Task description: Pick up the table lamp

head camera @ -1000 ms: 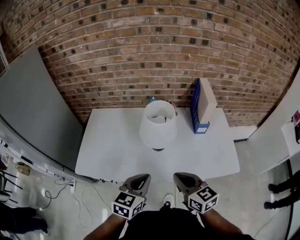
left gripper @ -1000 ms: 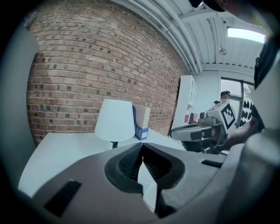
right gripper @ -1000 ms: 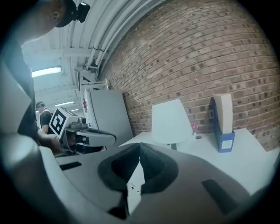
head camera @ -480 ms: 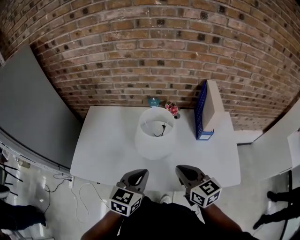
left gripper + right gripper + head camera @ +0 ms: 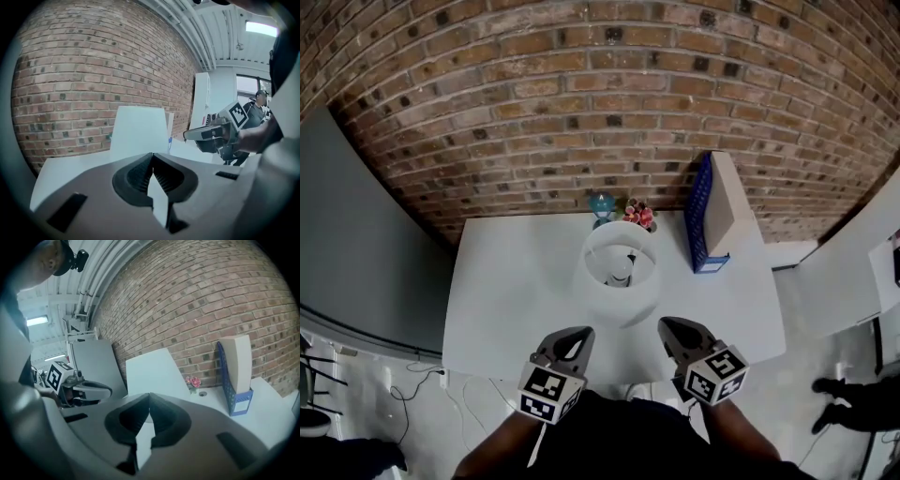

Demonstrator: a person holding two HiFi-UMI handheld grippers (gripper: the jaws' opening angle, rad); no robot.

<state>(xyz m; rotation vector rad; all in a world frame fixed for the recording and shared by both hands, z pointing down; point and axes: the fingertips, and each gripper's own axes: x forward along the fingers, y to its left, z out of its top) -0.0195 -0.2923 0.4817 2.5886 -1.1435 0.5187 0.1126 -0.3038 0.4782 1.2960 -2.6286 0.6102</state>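
Observation:
The table lamp (image 5: 619, 279) with a white shade stands in the middle of the white table (image 5: 511, 281), seen from above with its bulb showing. In the left gripper view the lamp (image 5: 138, 133) rises straight ahead; in the right gripper view the lamp (image 5: 154, 373) stands ahead to the left. My left gripper (image 5: 577, 335) is at the table's near edge, left of the lamp, shut and empty. My right gripper (image 5: 667, 325) is at the near edge on the lamp's right, also shut with nothing in it. Neither touches the lamp.
A blue file holder (image 5: 712, 211) with a beige folder stands at the table's back right. Small pink flowers (image 5: 639, 215) and a teal object (image 5: 602, 203) sit behind the lamp by the brick wall (image 5: 581, 103). A grey panel (image 5: 356, 244) stands left.
Both grippers have moved forward toward the table and now reach its near edge on either side of the lamp. The view has shifted closer over the table. Jaws stayed shut.

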